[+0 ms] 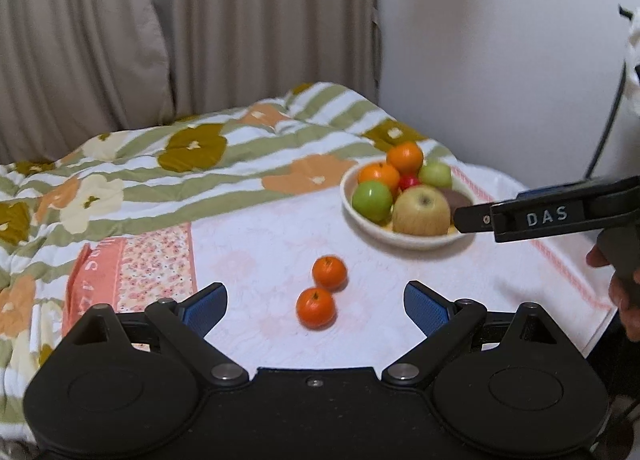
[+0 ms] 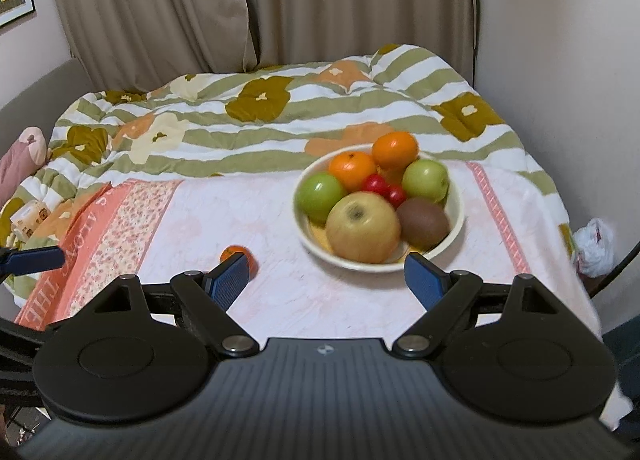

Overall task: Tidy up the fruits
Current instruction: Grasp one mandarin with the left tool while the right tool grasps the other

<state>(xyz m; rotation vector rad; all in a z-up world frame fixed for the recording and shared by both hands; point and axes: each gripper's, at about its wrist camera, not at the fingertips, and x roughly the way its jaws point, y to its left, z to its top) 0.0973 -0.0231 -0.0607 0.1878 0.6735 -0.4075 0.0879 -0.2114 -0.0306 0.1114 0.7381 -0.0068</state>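
A cream bowl [image 2: 456,216] on the white towel holds two oranges, two green apples, a yellow apple [image 2: 362,227], a kiwi [image 2: 423,222] and small red fruits. In the left wrist view the same bowl [image 1: 362,216] sits at the right. Two loose oranges [image 1: 329,272] [image 1: 316,307] lie on the towel just ahead of my open left gripper [image 1: 316,306]. My right gripper [image 2: 326,280] is open and empty, hovering just short of the bowl; one loose orange [image 2: 236,254] peeks from behind its left finger [image 2: 228,280]. From the side, the right gripper [image 1: 464,218] reaches the bowl's right rim.
A floral green-striped quilt [image 2: 260,116] covers the bed behind the towel [image 2: 240,220]. Beige curtains hang at the back, a white wall stands to the right. A white plastic bag [image 2: 594,246] lies past the bed's right edge. A hand [image 1: 624,288] holds the right gripper's handle.
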